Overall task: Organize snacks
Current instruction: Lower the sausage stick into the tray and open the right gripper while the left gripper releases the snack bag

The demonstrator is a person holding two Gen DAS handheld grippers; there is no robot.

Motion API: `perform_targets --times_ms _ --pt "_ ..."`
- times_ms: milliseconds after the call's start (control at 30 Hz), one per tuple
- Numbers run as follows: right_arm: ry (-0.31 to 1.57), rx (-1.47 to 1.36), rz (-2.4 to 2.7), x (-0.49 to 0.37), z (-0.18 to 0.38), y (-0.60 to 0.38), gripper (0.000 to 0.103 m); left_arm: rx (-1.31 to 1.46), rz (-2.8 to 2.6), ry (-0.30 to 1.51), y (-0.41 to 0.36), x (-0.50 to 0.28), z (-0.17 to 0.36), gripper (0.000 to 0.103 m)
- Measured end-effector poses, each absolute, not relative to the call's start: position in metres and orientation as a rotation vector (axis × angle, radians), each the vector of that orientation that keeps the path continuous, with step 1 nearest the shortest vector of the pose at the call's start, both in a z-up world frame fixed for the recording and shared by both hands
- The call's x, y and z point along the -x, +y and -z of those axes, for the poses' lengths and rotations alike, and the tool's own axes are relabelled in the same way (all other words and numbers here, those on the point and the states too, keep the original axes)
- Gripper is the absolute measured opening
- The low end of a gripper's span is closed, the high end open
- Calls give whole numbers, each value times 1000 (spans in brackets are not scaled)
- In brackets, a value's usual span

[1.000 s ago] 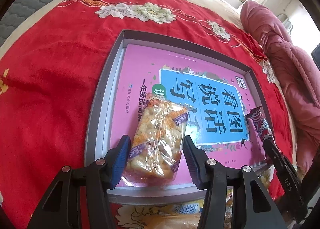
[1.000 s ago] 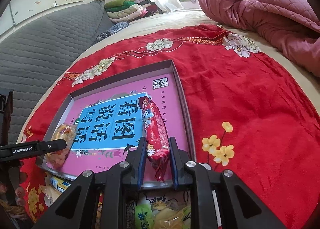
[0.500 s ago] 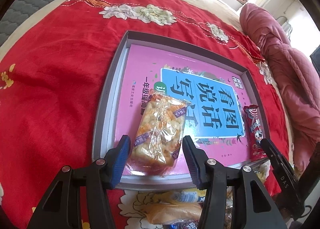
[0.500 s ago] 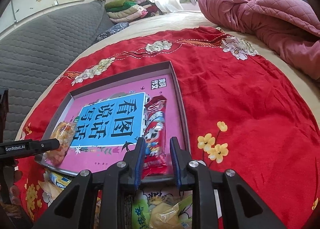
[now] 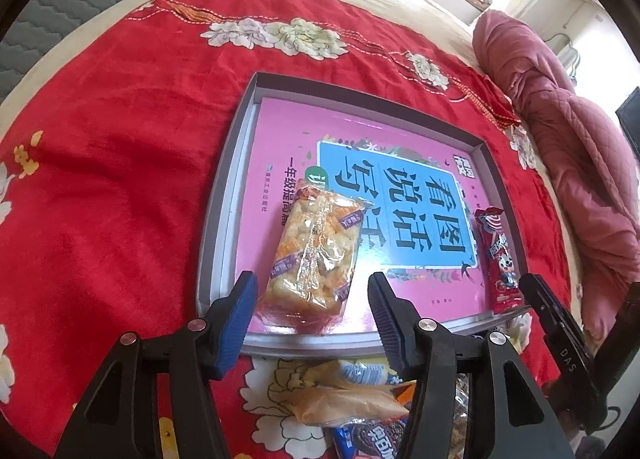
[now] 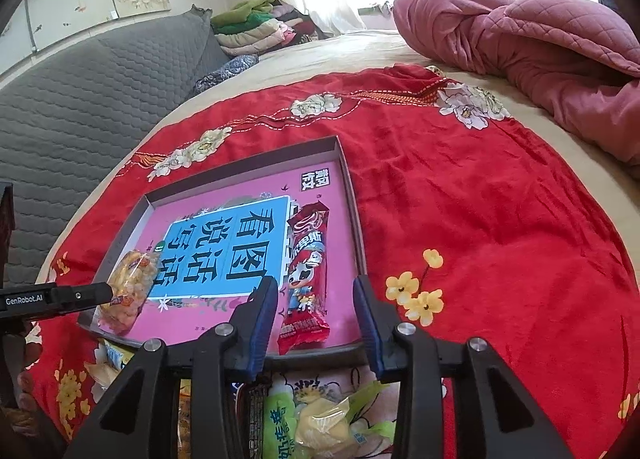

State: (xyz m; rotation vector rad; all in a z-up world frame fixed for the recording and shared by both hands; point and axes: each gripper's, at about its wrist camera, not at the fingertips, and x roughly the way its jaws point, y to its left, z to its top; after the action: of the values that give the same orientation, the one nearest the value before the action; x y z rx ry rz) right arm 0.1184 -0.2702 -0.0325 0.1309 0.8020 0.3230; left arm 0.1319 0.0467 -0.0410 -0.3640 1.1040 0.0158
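A grey tray with a pink and blue book cover inside lies on a red flowered cloth. A clear pack of yellow puffed snack lies at the tray's near left. My left gripper is open, its jaws either side of the pack's near end, not touching. A red snack stick lies at the tray's right side. My right gripper is open around its near end. The red stick also shows in the left wrist view.
A pile of loose snack packs lies on the cloth just in front of the tray, with green and yellow packs under my right gripper. A pink quilt lies at the far right, a grey headboard at the left.
The right gripper has opened and released the red stick into the tray. Both grippers have drawn back toward the tray's near edge. The puffed snack pack stays put.
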Motion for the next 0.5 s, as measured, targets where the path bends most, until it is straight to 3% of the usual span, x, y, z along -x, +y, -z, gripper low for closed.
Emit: perform_targets --times_ms 267,400,500 --pt "781 -131 -329 -112 25 -271 40 362 -8 1098 47 -124 33 62" --pt "772 -136 -329 -110 22 -273 50 361 -2 1097 48 -120 30 63" --pt "763 -141 -333 -108 19 -274 51 361 2 1096 49 -116 29 64"
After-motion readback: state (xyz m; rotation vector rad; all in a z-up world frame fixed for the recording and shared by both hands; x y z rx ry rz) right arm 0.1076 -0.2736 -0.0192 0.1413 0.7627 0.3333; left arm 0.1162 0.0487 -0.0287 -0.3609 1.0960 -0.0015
